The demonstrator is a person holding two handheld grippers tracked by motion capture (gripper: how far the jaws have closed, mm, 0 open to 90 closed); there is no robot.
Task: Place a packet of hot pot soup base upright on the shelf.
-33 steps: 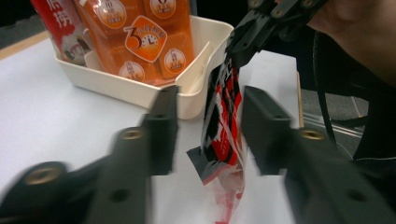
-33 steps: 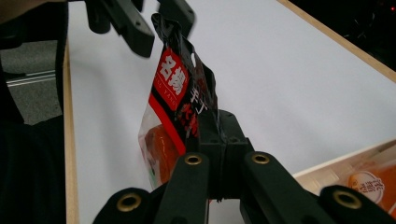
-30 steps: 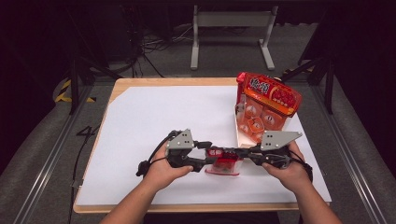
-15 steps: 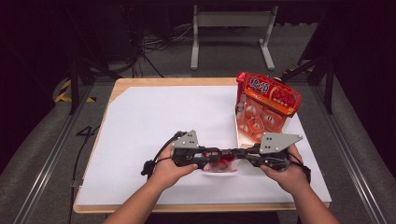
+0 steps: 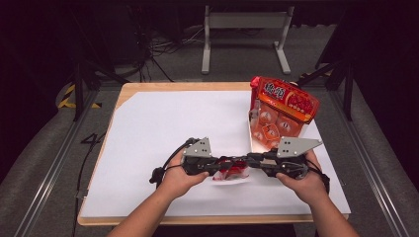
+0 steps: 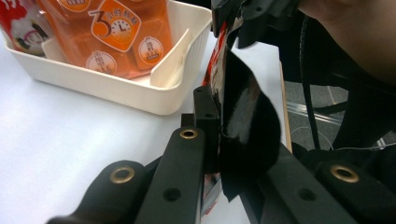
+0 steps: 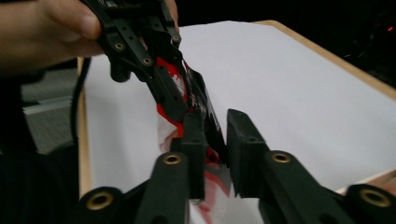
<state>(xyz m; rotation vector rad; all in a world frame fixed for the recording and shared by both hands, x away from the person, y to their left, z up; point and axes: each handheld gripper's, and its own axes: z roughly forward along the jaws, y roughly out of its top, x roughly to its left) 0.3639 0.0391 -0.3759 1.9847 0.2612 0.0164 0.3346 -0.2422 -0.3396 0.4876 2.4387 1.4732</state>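
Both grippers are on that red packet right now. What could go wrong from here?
The left gripper is shut on the packet, while the right gripper has just been opening with the packet between its fingers. Held at one end, the packet may droop or swing. Pulling it sideways could tear the thin film. The tray sits close and could get knocked.

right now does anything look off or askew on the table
Mainly the orange bag: it leans tilted out of the white bin, too tall for it. The small red packet hangs off the table between the left gripper, clamped on it, and the right gripper, whose jaws have just been opening.
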